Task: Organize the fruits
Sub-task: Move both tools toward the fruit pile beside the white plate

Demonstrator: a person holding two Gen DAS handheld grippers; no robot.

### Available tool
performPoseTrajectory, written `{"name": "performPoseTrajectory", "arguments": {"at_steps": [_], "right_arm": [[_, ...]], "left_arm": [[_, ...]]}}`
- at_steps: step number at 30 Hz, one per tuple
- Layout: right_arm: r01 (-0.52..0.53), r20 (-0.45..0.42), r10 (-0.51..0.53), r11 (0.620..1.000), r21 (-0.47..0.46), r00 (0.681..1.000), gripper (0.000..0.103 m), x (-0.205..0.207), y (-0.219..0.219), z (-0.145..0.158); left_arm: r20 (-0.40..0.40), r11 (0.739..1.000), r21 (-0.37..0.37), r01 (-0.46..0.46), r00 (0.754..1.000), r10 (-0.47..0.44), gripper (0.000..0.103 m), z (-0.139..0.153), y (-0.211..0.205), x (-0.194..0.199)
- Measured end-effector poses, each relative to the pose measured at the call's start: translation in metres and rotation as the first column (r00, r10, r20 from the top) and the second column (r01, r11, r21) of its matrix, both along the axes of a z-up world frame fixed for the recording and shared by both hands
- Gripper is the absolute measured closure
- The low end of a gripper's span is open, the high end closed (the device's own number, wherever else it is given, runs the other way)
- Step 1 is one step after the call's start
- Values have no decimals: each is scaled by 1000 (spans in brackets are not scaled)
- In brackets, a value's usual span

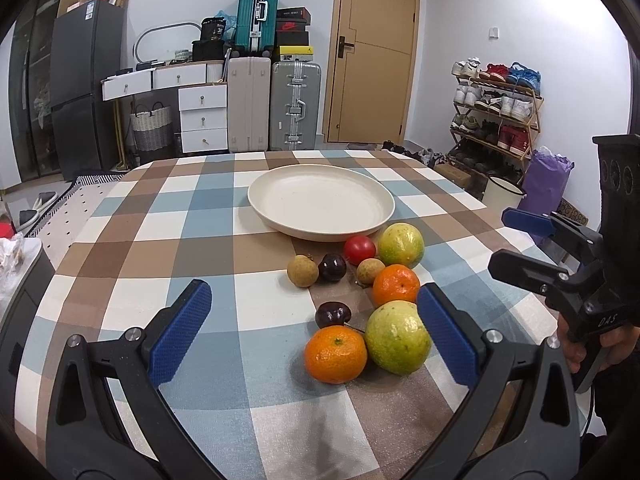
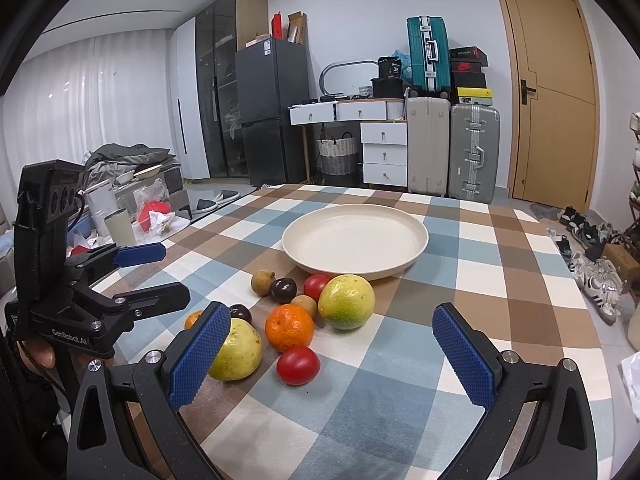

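A cream plate (image 1: 280, 196) (image 2: 304, 236) stands empty on the checked tablecloth. In front of it lies a loose cluster of fruit: two yellow-green guavas (image 1: 397, 336) (image 2: 346, 301), two oranges (image 1: 335, 354) (image 2: 289, 327), two red tomatoes (image 1: 359, 250) (image 2: 298, 365), two dark plums (image 1: 333, 314) (image 2: 283, 289) and two brown longans (image 1: 303, 270) (image 2: 263, 281). My left gripper (image 1: 320, 336) is open and empty, just short of the near orange and guava. My right gripper (image 2: 340, 360) is open and empty, with the near tomato between its fingers' line. Each gripper shows in the other's view (image 1: 520, 248) (image 2: 156, 272).
The table's far edge lies behind the plate. Beyond it stand suitcases (image 1: 294, 106), white drawers (image 1: 202, 114), a dark fridge (image 1: 82, 88), a door (image 1: 372, 52) and a shoe rack (image 1: 496, 108). A cluttered side table (image 2: 132, 216) sits to the left.
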State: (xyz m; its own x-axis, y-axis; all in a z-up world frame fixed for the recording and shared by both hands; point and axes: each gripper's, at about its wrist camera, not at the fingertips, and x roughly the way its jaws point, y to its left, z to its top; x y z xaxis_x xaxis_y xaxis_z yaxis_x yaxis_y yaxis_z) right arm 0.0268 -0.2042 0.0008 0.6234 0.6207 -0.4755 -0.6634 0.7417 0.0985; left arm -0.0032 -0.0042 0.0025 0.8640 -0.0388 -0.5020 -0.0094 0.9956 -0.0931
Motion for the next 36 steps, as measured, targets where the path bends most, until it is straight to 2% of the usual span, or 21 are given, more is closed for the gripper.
{"name": "performPoseTrajectory", "arguments": {"at_steps": [14,23,28,36], "right_arm": [[27,-15,-27,999,-37,1000,0,3,1,-1],[35,-56,-39,996,-77,998,0,9,8,-5],[44,-106,-62,986,-163,992,0,17,13,-11],[-29,-206,-29,961,-274,978,0,27,27,-32]], "left_arm": [[-26,1000,20,-16,1000,16,0,-4,0,4],[-60,1000,-12,-8,998,7,1,-5,5,6],[-77,1000,28,-5,997,7,1,-7,5,7],[-191,999,30,27,981,-21,1,-21,5,19]]}}
